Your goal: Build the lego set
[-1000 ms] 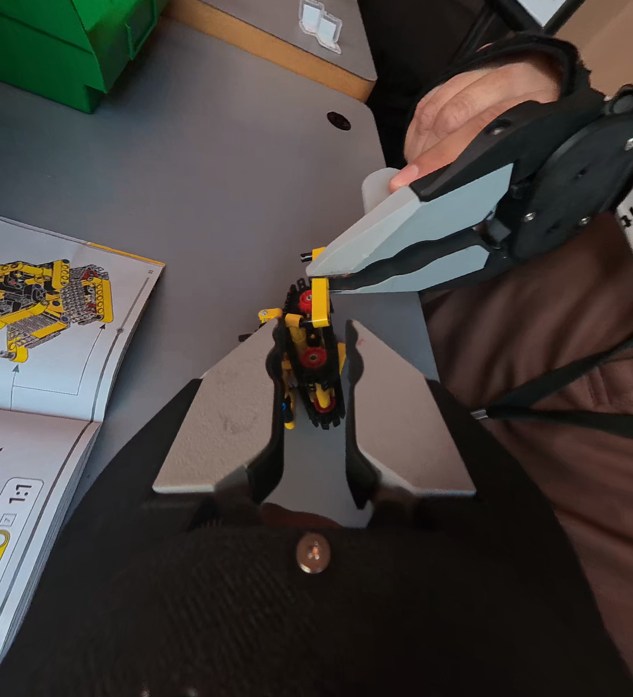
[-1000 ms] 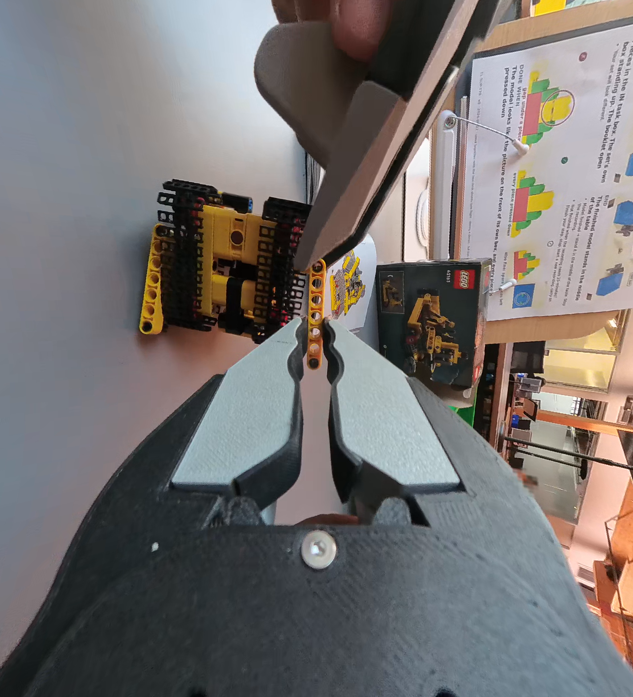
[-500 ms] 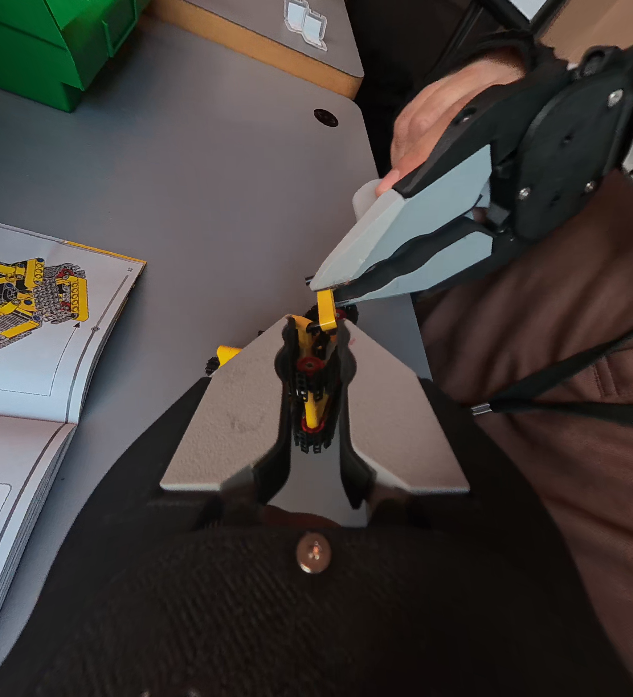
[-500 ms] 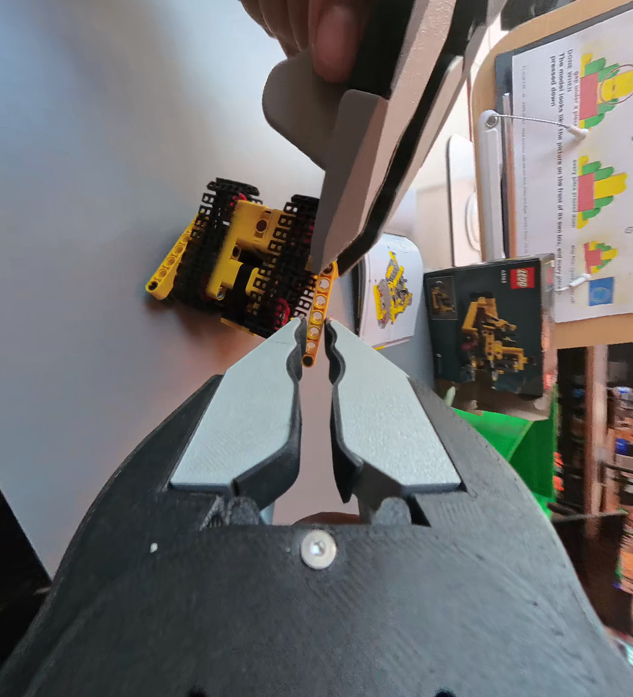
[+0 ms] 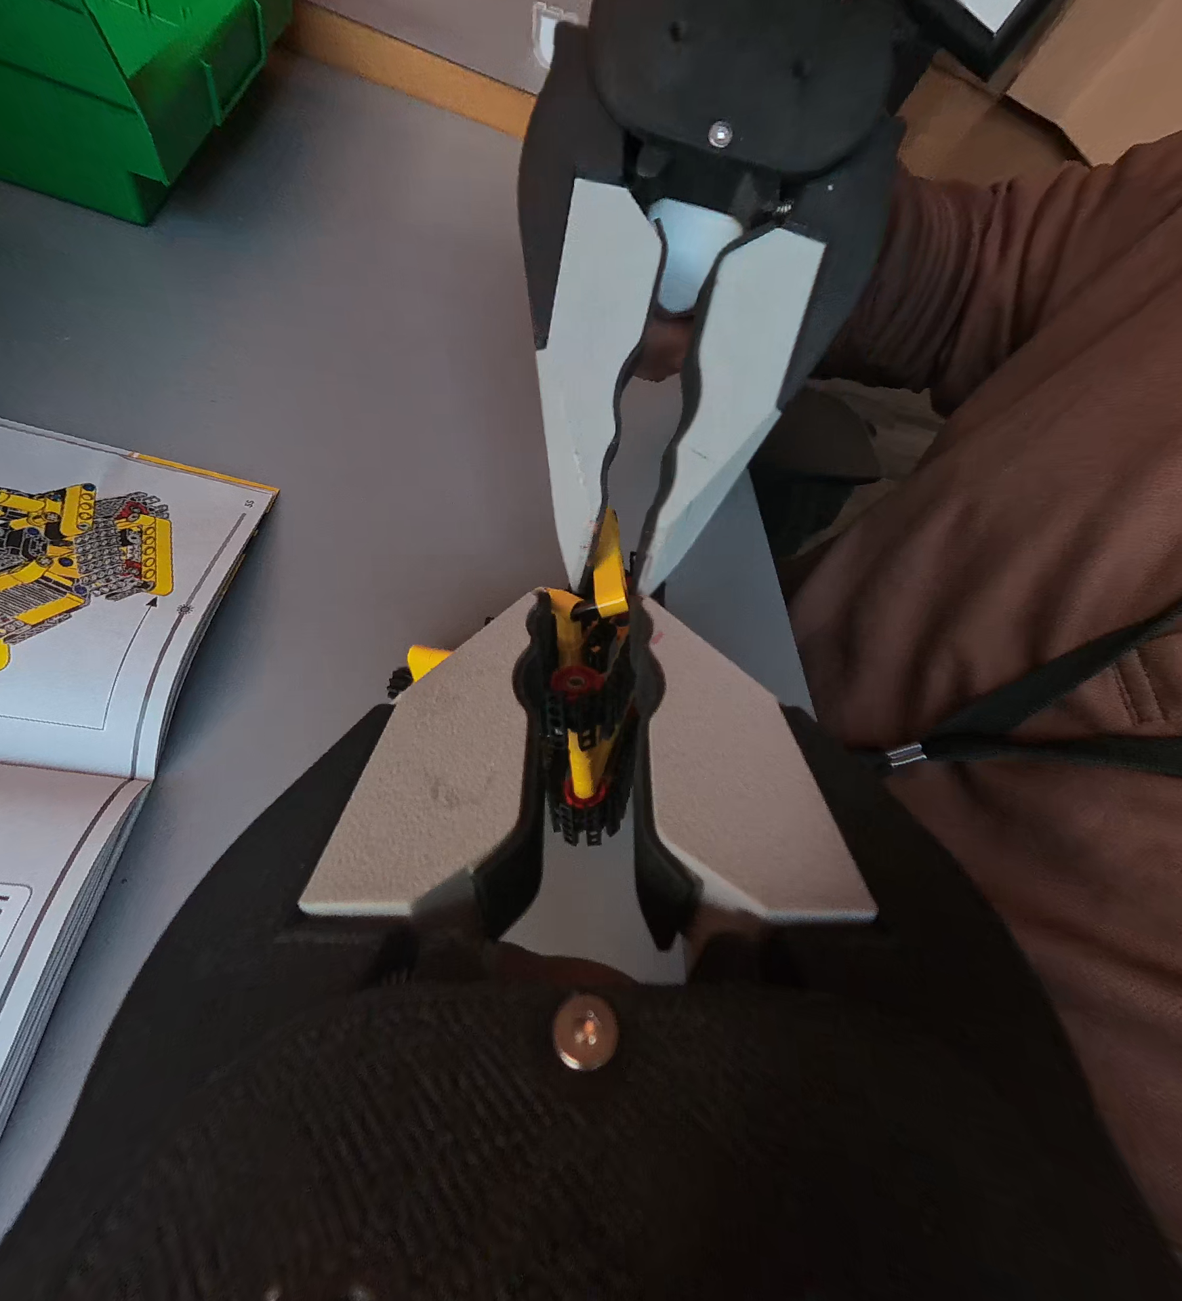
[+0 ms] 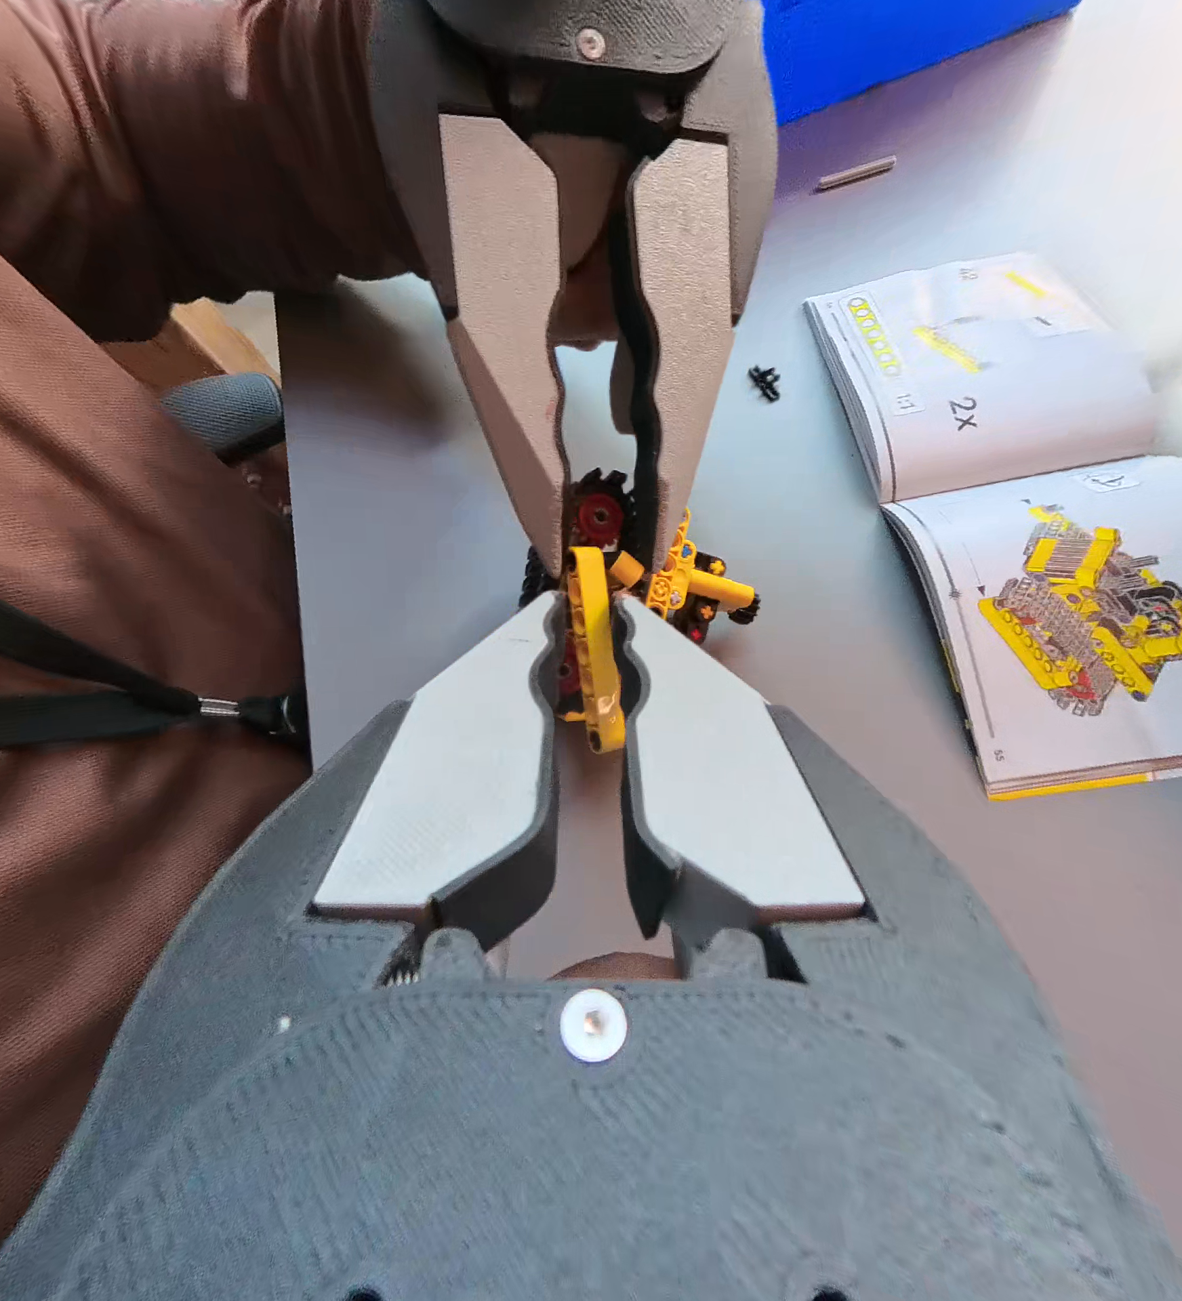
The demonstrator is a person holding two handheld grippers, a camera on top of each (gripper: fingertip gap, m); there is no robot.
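My left gripper is shut on the yellow and black lego model, which has red hubs, and holds it just over the grey table. My right gripper is shut on a long yellow beam with holes and holds the beam's far end against the model. The two grippers face each other tip to tip. The right gripper comes in from the top of the left wrist view with the beam. The left gripper comes in from the top of the right wrist view.
An open instruction booklet lies on the table beside the model, also in the right wrist view. A small black piece lies near it. A green bin and a blue box stand farther off. The person's brown jacket is beyond the table edge. The grippers are tip to tip, or close to it. The small black piece is about 15 cm from both grippers' fingertips.
My right gripper has swung round with the yellow beam and now faces my left gripper head on. The left gripper has kept its hold on the model.
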